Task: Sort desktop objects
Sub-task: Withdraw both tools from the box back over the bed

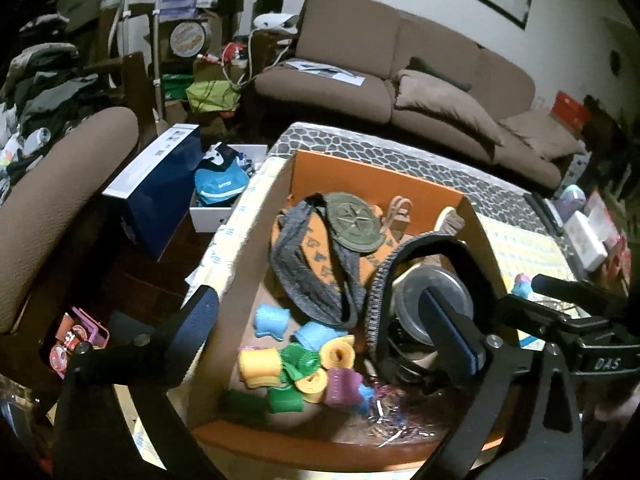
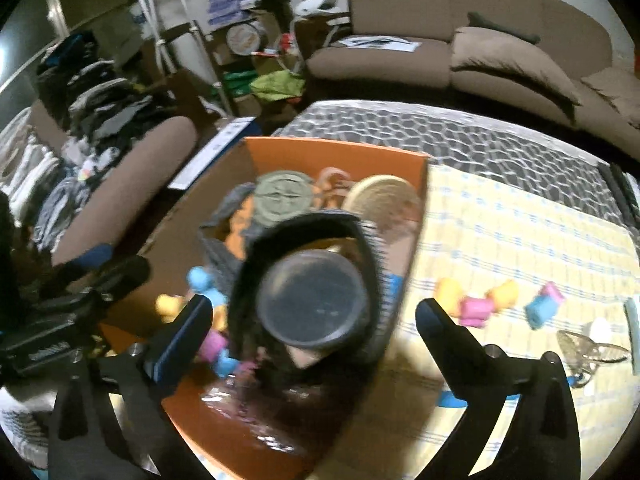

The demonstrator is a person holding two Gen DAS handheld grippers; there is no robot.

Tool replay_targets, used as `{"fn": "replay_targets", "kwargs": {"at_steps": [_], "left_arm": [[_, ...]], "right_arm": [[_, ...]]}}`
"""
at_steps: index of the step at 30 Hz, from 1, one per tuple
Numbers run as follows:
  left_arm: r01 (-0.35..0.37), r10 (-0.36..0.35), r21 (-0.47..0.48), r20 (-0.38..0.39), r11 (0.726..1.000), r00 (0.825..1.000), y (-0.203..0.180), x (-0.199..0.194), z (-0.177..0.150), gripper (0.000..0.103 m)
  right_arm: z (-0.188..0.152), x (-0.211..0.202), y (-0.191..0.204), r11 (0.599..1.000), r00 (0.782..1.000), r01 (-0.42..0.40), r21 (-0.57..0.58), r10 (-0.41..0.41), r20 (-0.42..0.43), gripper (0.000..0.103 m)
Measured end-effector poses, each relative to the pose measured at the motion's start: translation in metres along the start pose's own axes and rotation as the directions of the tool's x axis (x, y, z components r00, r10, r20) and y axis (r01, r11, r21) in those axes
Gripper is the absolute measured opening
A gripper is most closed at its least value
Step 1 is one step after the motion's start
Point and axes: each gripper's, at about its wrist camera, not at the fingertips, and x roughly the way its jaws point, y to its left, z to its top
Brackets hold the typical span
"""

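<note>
The orange box (image 1: 372, 176) on the table is taken as reference. Left of the box, on the floor, a blue carton (image 1: 160, 188) is seen. The left gripper (image 1: 332, 328) is held over the near part of the box, jaws spread wide, nothing clamped; one finger sits outside the box's left wall, the other above the round-lidded black pouch (image 1: 424, 300).

Inside the box, near the front-left corner, coloured rolls (image 1: 296, 360) are heaped. Behind them a grey strap (image 1: 304, 276) and a round green medallion (image 1: 352, 220) are lying. The pouch is resting against the box's right wall.

The right gripper (image 2: 314, 322) is poised above the pouch, jaws fully apart and empty; blur is noted in this view. Right of the box, on the yellow checked cloth (image 2: 520, 240), further rolls (image 2: 476, 308) are scattered, untouched, with a metal butterfly-shaped item (image 2: 588, 350) beyond them.
</note>
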Motion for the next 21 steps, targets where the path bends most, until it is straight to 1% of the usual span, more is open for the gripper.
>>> {"fn": "replay_targets", "kwargs": {"at_steps": [3, 8, 21], "left_arm": [[0.011, -0.01, 0.028, -0.014, 1.0, 1.0, -0.012, 0.003, -0.002, 0.103], [0.02, -0.019, 0.069, -0.02, 0.997, 1.0, -0.035, 0.007, -0.005, 0.103], [0.045, -0.042, 0.129, -0.029, 0.991, 0.999, -0.083, 0.014, -0.012, 0.103]], "right_arm": [[-0.004, -0.004, -0.014, 1.0, 1.0, 0.027, 0.013, -0.027, 0.002, 0.102], [-0.007, -0.015, -0.032, 0.998, 0.999, 0.05, 0.034, -0.051, 0.012, 0.102], [-0.016, -0.036, -0.065, 0.993, 0.996, 0.084, 0.08, -0.087, 0.026, 0.102]]}}
